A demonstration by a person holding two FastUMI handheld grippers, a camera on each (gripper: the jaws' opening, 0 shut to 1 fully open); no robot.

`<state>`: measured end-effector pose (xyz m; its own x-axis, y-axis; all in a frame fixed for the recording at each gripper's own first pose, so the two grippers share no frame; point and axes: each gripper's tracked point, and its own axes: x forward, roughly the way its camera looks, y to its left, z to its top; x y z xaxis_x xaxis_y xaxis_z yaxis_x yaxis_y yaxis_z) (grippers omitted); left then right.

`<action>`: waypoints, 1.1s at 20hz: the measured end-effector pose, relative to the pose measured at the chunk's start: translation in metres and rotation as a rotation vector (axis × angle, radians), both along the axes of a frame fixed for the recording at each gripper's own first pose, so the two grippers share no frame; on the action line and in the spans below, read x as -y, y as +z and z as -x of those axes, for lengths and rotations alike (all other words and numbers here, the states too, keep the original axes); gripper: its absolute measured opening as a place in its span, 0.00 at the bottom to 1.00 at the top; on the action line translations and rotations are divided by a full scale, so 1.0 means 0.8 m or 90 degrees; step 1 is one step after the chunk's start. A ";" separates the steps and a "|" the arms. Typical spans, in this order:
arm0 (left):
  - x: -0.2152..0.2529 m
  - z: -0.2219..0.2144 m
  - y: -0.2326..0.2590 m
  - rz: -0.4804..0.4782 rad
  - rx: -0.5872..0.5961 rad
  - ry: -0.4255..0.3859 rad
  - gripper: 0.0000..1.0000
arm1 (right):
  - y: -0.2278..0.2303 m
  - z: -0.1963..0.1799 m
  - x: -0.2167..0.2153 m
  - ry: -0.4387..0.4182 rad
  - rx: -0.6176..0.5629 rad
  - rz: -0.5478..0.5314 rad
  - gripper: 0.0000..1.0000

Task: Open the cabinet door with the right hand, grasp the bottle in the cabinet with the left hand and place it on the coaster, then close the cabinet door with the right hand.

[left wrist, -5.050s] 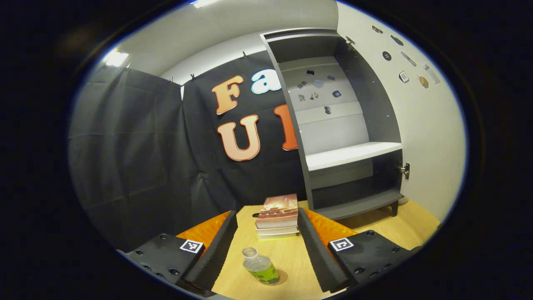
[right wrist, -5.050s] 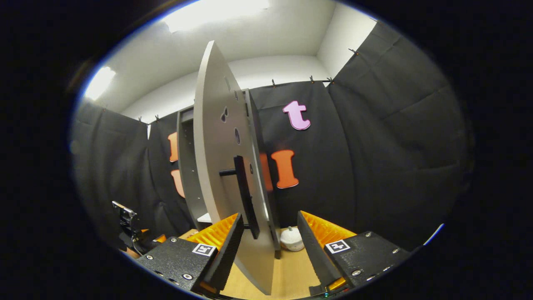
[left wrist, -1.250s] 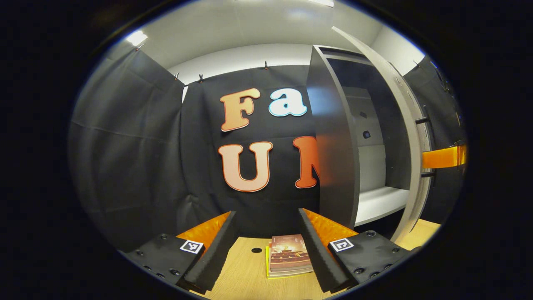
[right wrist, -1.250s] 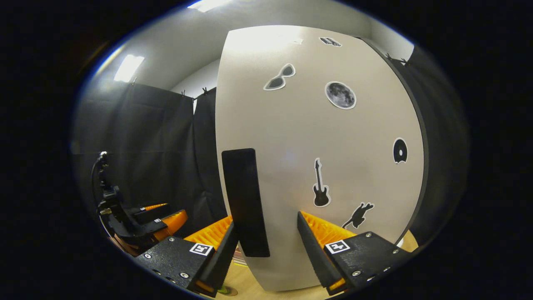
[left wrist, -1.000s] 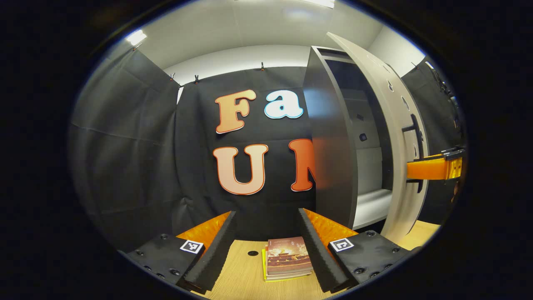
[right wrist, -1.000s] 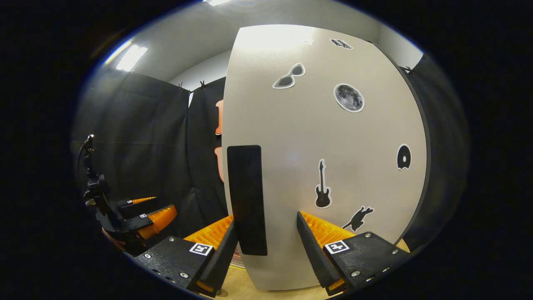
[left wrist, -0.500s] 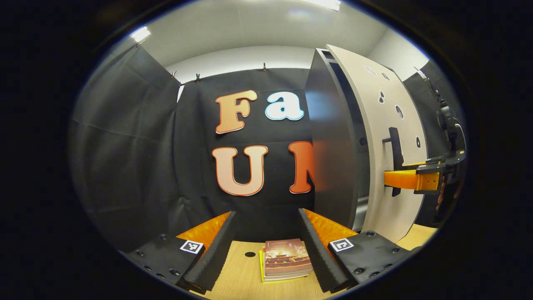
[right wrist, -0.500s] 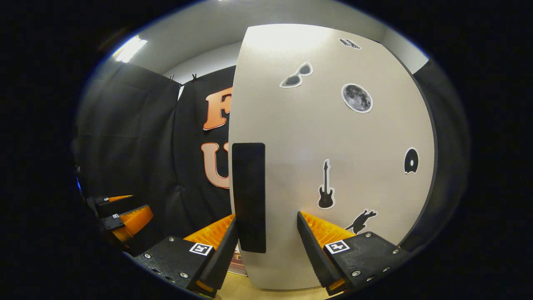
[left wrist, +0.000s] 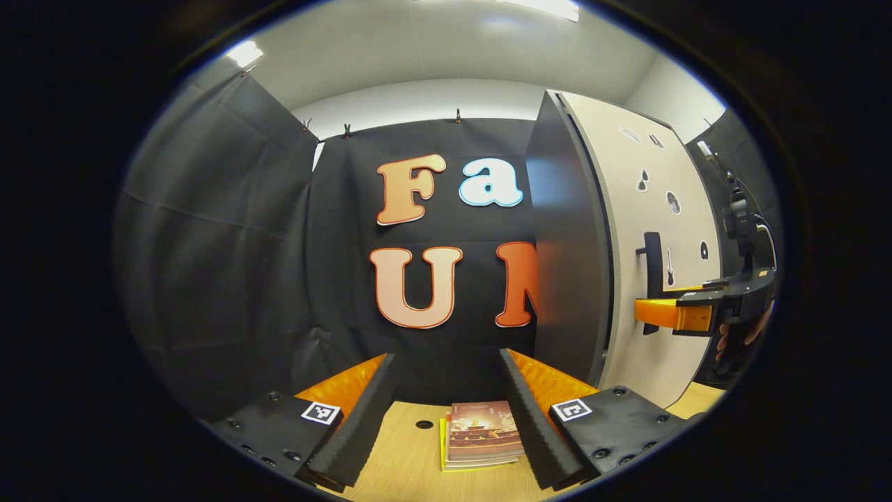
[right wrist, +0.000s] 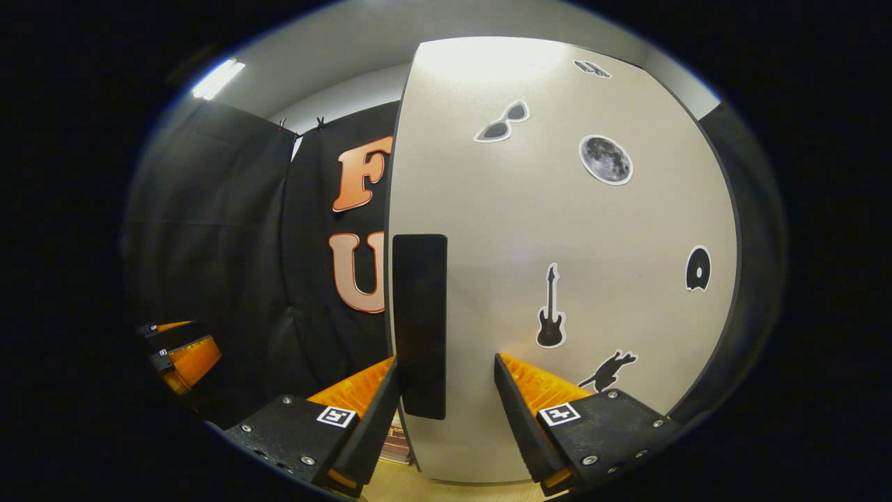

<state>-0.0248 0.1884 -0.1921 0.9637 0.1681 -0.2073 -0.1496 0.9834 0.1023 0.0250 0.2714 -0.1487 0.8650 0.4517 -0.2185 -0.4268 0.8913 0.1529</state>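
Note:
The pale cabinet door (right wrist: 557,244), dotted with dark stickers, stands shut or nearly shut against the dark cabinet (left wrist: 568,258). My right gripper (right wrist: 446,360) is open right in front of the door. The lower end of the black bar handle (right wrist: 419,324) sits between its fingers, closer to the left one, and is not gripped. In the left gripper view the right gripper (left wrist: 672,314), held by a hand (left wrist: 739,335), reaches to the handle (left wrist: 653,272) on the door (left wrist: 662,209). My left gripper (left wrist: 446,355) is open and holds nothing, hovering over the wooden table (left wrist: 408,460).
A small stack of books (left wrist: 484,436) lies on the table just ahead of my left gripper, left of the cabinet. A small round hole (left wrist: 424,424) marks the tabletop beside it. The left gripper (right wrist: 185,355) shows far left in the right gripper view.
The door has swung from wide open to shut or nearly so, with my right gripper following at the handle. My left gripper stayed open and turned away from the bottle on the table.

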 end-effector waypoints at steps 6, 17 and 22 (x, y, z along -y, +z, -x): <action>0.066 -0.004 0.024 0.013 0.017 -0.038 0.94 | 0.033 0.061 0.054 0.018 0.037 -0.007 0.81; 0.228 0.003 0.086 0.040 0.032 -0.101 0.94 | 0.084 0.129 0.265 -0.073 0.080 0.018 0.83; 0.273 0.012 0.112 0.058 0.037 -0.088 0.95 | 0.106 0.155 0.325 -0.080 0.117 0.045 0.86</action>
